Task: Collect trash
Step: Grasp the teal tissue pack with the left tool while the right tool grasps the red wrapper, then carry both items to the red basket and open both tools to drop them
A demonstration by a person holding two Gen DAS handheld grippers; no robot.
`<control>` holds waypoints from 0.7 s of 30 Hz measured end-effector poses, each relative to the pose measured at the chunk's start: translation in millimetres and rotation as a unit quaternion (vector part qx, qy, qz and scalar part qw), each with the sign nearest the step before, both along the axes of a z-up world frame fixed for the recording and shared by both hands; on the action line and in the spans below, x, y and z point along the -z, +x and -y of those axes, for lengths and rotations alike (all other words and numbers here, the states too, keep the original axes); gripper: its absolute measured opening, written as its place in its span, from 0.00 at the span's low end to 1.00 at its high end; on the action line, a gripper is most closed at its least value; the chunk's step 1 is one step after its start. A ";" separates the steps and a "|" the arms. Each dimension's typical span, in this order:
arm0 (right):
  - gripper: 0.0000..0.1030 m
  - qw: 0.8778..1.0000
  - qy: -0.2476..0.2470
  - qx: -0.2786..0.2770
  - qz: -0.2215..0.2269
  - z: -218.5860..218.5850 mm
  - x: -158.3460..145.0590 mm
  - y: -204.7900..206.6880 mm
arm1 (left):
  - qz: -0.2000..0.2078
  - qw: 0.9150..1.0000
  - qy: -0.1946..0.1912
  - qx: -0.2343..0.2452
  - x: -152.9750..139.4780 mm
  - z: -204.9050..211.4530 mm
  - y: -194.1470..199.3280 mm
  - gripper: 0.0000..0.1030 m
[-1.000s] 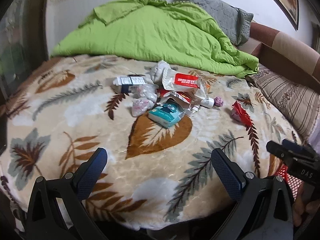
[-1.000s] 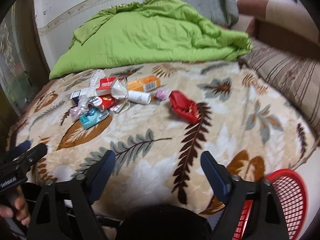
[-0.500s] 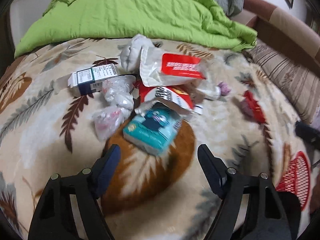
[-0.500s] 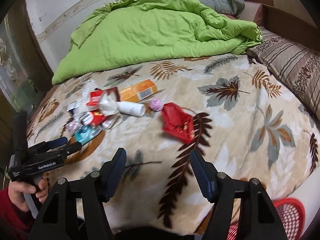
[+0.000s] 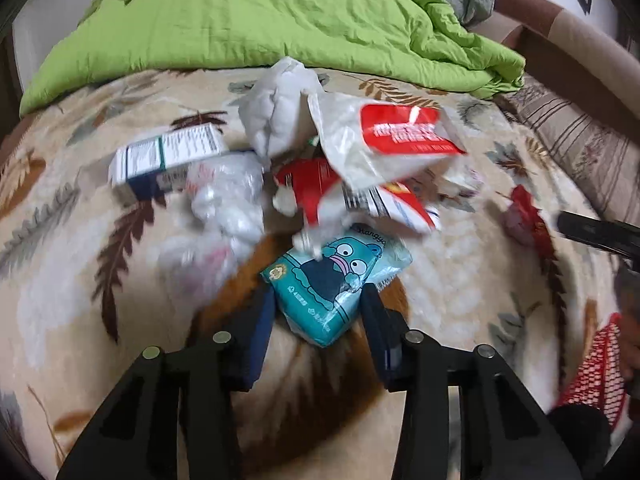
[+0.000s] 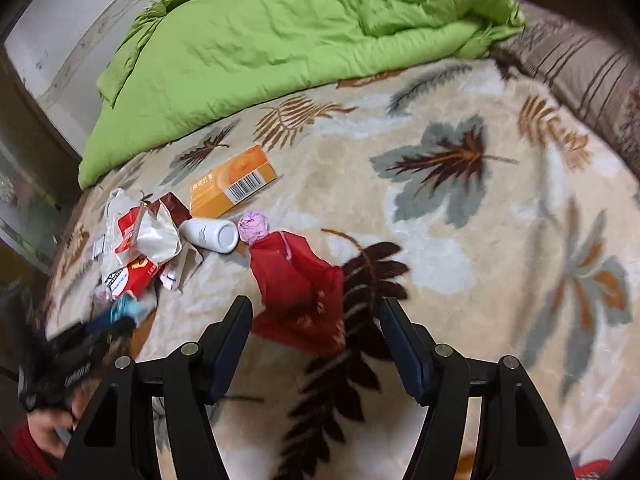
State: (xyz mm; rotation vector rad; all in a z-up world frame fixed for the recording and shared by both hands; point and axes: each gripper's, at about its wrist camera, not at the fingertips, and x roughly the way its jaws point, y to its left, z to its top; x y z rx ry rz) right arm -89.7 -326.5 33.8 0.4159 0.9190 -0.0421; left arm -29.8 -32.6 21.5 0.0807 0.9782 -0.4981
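A pile of trash lies on the leaf-patterned blanket (image 5: 80, 280). My left gripper (image 5: 318, 312) is open, its jaws on either side of a teal tissue pack (image 5: 336, 280); contact is unclear. Behind it lie a red-and-white wrapper (image 5: 400, 136), a white crumpled bag (image 5: 276, 112), a blue-and-white box (image 5: 168, 156) and clear plastic (image 5: 228, 200). My right gripper (image 6: 316, 324) is open around the near end of a red bag (image 6: 296, 288). Beyond it are a white bottle (image 6: 208, 234), a pink wad (image 6: 254, 226) and an orange box (image 6: 232, 182).
A green quilt (image 5: 260, 20) is heaped at the back of the bed. A striped pillow (image 5: 580, 148) lies at the right. A red mesh basket (image 5: 596, 372) sits off the bed's right edge. The left gripper shows at the right wrist view's lower left (image 6: 72, 356).
Both grippers have moved forward over the bed. The left has closed in on the teal tissue pack and narrowed its jaws. The right has reached the red bag.
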 end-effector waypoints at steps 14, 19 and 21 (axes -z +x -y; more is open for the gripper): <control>0.20 0.999 0.038 -0.013 0.001 -27.1 15.6 -8.6 | 0.023 1.000 0.005 0.002 -7.8 0.7 -38.3 0.62; 0.20 0.998 0.052 -0.005 0.016 -28.2 5.0 -23.7 | 0.034 0.999 0.033 0.004 -1.3 14.1 -26.7 0.65; 0.20 0.998 0.056 -0.005 0.020 -32.3 1.8 -30.8 | 0.029 0.999 0.030 0.007 1.2 15.6 -22.1 0.65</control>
